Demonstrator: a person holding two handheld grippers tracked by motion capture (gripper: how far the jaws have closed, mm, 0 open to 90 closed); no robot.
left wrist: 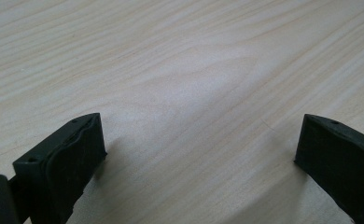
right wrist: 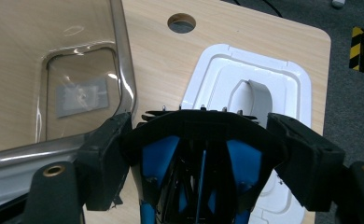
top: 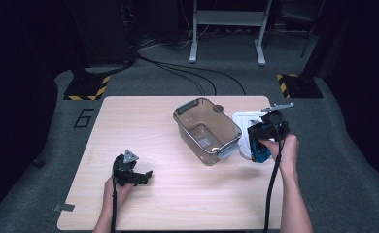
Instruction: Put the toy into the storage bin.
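Dark floor and cable runs surround a pale wooden table [top: 178,204], which carries all the work items on its right half. A clear plastic container [top: 206,130] stands open, mouth up, near the middle, with its white lid [top: 242,127] lying flat just beside it to the right, handle side up. The lid is off and parked close by, which leaves the container mouth free for loading.

The right gripper [right wrist: 199,154] is closed on a black and blue object [right wrist: 196,172]; both jaws press against its black sides. What kind of object it is cannot be told. The load hangs above the lid, just beside the near right corner of the container, a position that suits a transfer over the rim into the container. The grip across the widest part of the black shell keeps the object level between the pads.

The left gripper [top: 129,171] rests low at the near left of the table, well apart from the container. Its jaws stand wide with only bare wood between them, so it holds nothing and stays clear of the right hand's path.
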